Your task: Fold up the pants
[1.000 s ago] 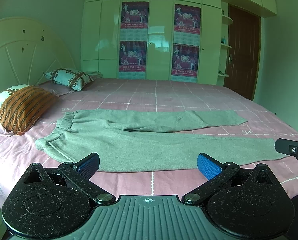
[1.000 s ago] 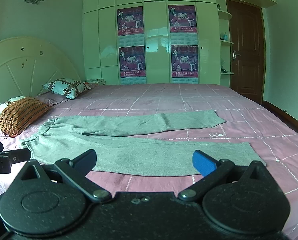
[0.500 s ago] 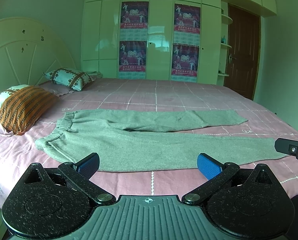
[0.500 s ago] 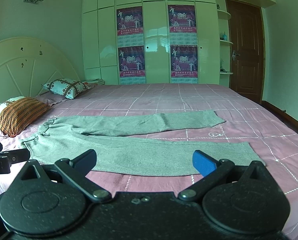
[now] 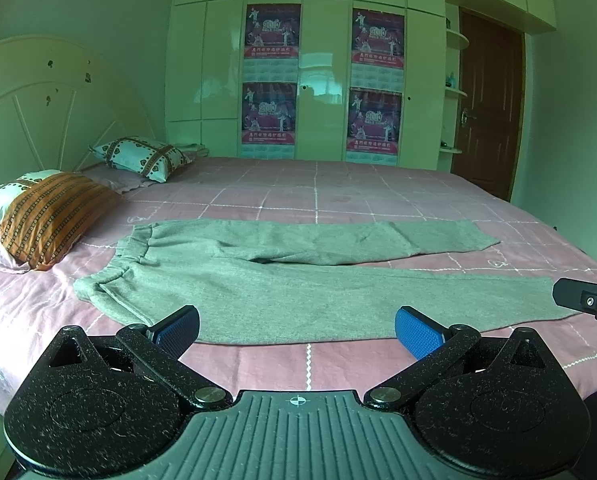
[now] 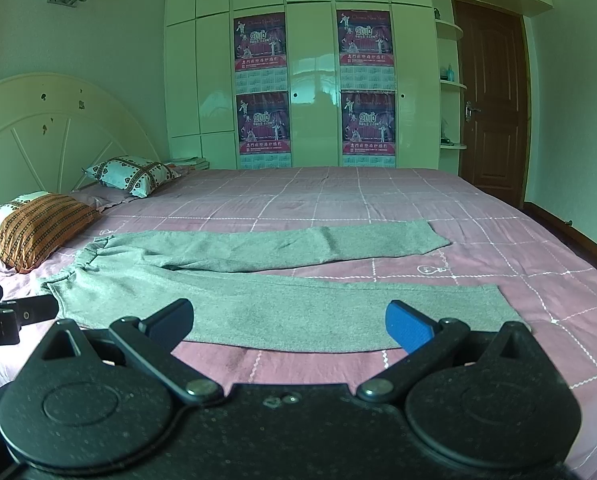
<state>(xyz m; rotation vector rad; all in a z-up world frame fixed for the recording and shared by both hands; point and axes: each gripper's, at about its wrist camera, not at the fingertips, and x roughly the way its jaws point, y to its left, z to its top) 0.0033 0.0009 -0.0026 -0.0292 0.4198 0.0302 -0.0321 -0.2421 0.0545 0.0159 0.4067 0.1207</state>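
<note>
Grey pants (image 5: 282,280) lie flat on the pink checked bedspread, waistband at the left, both legs spread apart and running to the right. In the right wrist view the same pants (image 6: 258,292) fill the middle of the bed. My left gripper (image 5: 296,326) hovers open just in front of the near leg, nothing between its blue pads. My right gripper (image 6: 288,320) is open too, above the near hem edge of that leg. The right gripper's tip (image 5: 590,300) shows at the right edge of the left wrist view, by the cuff.
Two patterned pillows (image 5: 54,216) rest against the cream headboard (image 5: 50,96) at the left. A wardrobe with posters (image 5: 322,80) and a brown door (image 5: 486,108) stand behind the bed. The bed's near edge (image 6: 318,368) is just below the grippers.
</note>
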